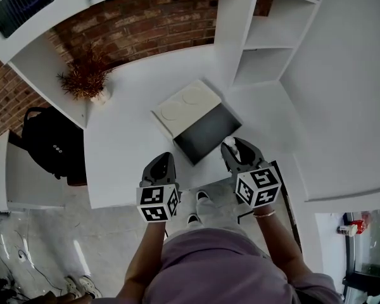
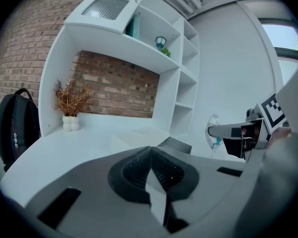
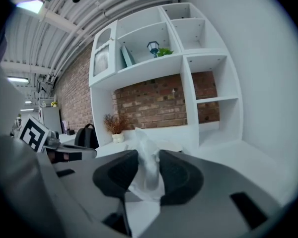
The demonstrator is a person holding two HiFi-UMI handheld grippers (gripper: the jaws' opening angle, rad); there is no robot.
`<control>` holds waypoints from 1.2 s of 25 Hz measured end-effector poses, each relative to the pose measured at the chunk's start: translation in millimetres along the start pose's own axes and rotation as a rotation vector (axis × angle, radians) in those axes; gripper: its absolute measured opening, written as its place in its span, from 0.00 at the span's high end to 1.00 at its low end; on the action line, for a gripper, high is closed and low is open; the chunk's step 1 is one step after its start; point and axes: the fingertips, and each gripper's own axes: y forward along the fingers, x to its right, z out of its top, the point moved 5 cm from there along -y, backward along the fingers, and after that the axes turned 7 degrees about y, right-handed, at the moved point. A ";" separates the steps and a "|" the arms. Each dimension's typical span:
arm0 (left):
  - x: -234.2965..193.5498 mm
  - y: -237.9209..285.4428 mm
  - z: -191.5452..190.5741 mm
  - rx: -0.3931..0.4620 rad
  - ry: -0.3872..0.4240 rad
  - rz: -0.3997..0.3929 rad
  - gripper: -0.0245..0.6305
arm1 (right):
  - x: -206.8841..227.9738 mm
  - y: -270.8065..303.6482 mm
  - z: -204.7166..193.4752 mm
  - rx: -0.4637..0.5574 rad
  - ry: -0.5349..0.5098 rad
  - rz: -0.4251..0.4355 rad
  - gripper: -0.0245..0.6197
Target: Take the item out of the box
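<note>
The open box (image 1: pixel 206 135) lies on the white table (image 1: pixel 133 138), its dark inside facing up and its white lid (image 1: pixel 187 106) folded back behind it. My right gripper (image 1: pixel 230 144) hovers at the box's near right corner, shut on a small item in crinkled clear-white wrap (image 3: pixel 146 167), which sticks up between the pads. From the left gripper view the wrapped item (image 2: pixel 213 133) hangs at the tip of the right gripper (image 2: pixel 223 131). The left gripper (image 1: pixel 164 158) sits near the table's front edge, left of the box, with its pads (image 2: pixel 159 167) pressed together and nothing between them.
A dried plant in a white vase (image 1: pixel 88 78) stands at the back left of the table. A black backpack (image 1: pixel 50 141) rests on the lower surface to the left. White shelving (image 1: pixel 263 43) rises behind the box, against a brick wall (image 1: pixel 145 24).
</note>
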 end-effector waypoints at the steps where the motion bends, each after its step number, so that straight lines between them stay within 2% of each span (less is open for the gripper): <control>1: 1.5 0.3 0.5 0.000 0.003 -0.004 0.96 | -0.2 -2.5 0.1 0.009 0.014 0.000 0.75; 18: 21.1 -1.8 6.0 0.018 0.029 -0.031 0.96 | -1.3 -35.0 4.1 0.110 0.037 -0.023 0.75; 30: 23.2 -5.8 6.4 0.021 0.031 -0.026 0.96 | -3.9 -38.6 7.6 0.162 0.106 -0.007 0.75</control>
